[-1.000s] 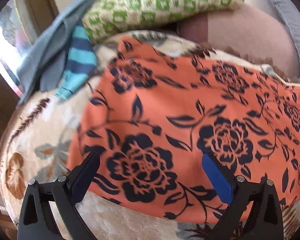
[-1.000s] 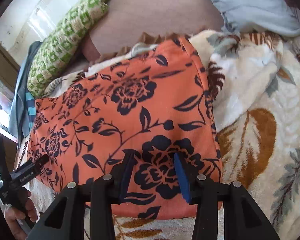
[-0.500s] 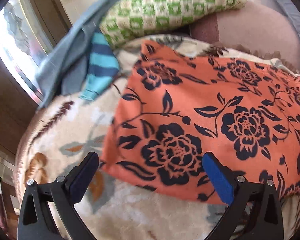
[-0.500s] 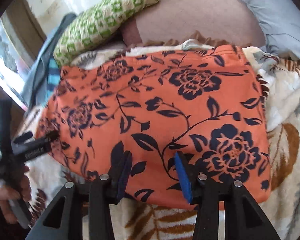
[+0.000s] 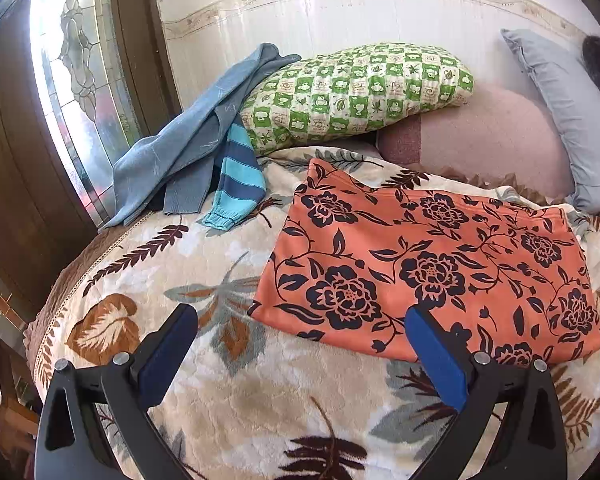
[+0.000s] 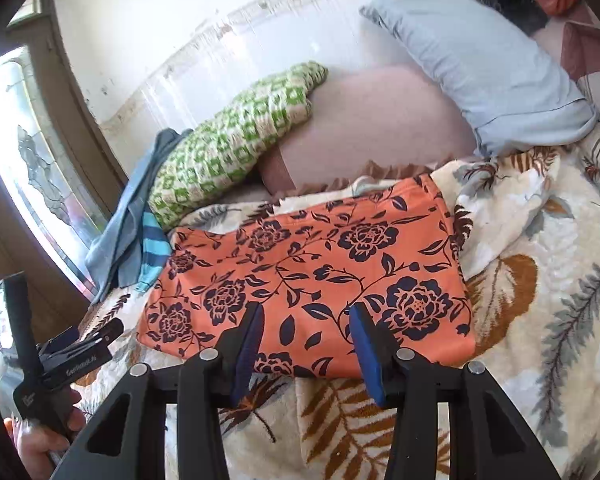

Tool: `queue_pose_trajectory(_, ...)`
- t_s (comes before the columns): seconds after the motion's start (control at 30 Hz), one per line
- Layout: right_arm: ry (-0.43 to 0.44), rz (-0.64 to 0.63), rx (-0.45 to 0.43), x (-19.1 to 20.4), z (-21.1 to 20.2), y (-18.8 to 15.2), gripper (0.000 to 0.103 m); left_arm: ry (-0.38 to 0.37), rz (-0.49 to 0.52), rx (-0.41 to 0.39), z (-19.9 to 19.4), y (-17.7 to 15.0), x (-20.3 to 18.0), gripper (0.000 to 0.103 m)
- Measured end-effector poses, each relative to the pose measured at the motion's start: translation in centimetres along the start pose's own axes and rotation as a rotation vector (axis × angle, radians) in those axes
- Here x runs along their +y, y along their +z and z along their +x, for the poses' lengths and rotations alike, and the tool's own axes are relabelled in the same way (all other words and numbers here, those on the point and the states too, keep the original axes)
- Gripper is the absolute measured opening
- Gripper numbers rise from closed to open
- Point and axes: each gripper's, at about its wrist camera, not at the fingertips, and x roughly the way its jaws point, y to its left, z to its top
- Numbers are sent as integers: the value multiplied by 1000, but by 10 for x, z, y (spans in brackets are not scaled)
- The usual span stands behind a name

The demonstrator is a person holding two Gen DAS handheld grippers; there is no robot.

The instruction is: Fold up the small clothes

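An orange garment (image 5: 428, 264) with a dark flower print lies folded into a flat rectangle on the leaf-patterned blanket (image 5: 228, 392). My left gripper (image 5: 300, 324) hovers over the blanket near the garment's near left corner, jaws wide apart and empty. In the right wrist view the same garment (image 6: 312, 272) lies ahead of my right gripper (image 6: 306, 320), whose jaws are opening with nothing between them. The left gripper (image 6: 100, 332) and the hand holding it show at that view's lower left.
A blue-grey garment (image 5: 188, 140) and a striped turquoise sleeve (image 5: 238, 180) lie heaped at the bed's far left. A green checked pillow (image 5: 356, 92), a pink cushion (image 5: 480, 140) and a pale blue pillow (image 5: 572, 112) line the wall. A stained-glass door (image 5: 80, 80) stands left.
Both grippers have pulled back and risen away from the orange garment, which now lies free on the blanket. The right jaws stand slightly wider.
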Motion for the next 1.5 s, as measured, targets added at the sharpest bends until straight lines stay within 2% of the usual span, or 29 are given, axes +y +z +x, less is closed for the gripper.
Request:
queue_pose_trajectory(0.03,4,11,-18,-4,-7,-11,55,1,5,-5,-4,-2,0,103)
queue_pose_trajectory(0.1,-16,18,23,-9,-4,-21,55,9,32,-24,-9,-4,0,103)
queue_pose_trajectory(0.13,-18,9,48,-9,-1,-21,55,19,41,-31,-10,-5,0,103)
queue_pose_trajectory(0.23,-35,-20,35,-6,2,-19,55,17,24,-17,-7,-5,4,103)
queue_pose_trajectory(0.3,-15,2,41,-7,6,-19,55,13,12,-4,-3,-4,4,103)
queue_pose_trajectory(0.47,-29,-43,55,2,19,-18,55,30,44,-10,4,-2,-1,103)
queue_pose_trajectory(0.93,-34,-72,77,10,43,-3,55,30,80,8,27,7,-8,103)
queue_pose_trajectory(1.0,-51,-60,98,5,48,-3,55,-3,102,57,38,4,-13,103)
queue_pose_trajectory(1.1,-106,9,169,-14,63,-3,55,-52,105,205,67,-5,-21,103)
queue_pose_trajectory(1.17,-136,69,212,-32,73,-3,55,-58,86,277,83,-11,-23,103)
queue_pose_trajectory(1.27,-167,165,275,-59,86,-5,55,-52,70,314,97,-14,-22,103)
queue_pose_trajectory(1.33,-171,225,368,-77,103,-11,55,-39,78,349,108,-17,-23,103)
queue_pose_trajectory(1.43,-152,237,362,-79,102,-9,56,-48,66,373,115,-19,-22,103)
queue_pose_trajectory(1.5,-139,245,351,-80,98,-7,56,-63,44,356,111,-15,-15,103)
